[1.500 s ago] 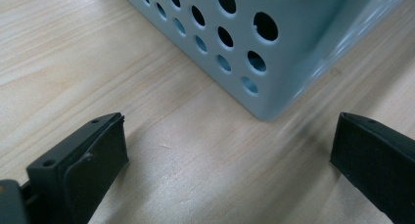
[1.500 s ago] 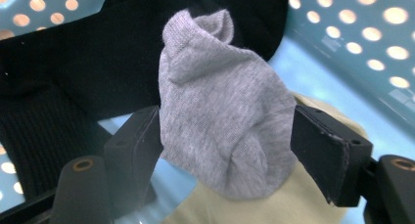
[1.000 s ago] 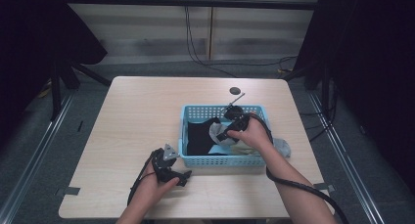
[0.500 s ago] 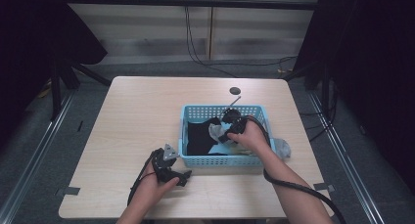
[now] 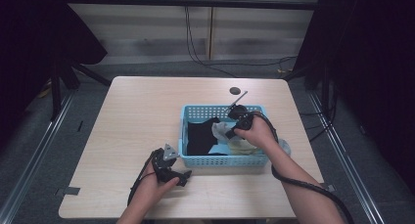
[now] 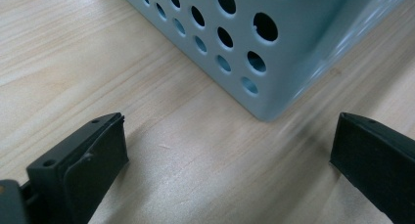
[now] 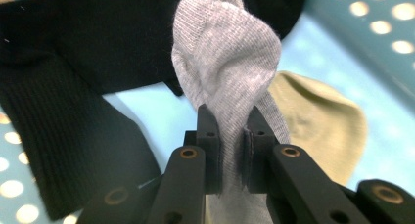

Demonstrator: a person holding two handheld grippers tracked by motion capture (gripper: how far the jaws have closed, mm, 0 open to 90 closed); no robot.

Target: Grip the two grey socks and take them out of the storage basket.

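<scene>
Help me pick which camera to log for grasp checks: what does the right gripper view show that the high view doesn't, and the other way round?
The right gripper view alone shows the jaws clamped on the grey sock, its knit bunched between them, with a cream sock lying beside it. The high view alone shows the whole table, the left gripper resting outside the basket's near left corner, and the right hand reaching in. Both show the blue basket and the black garment inside it.
</scene>
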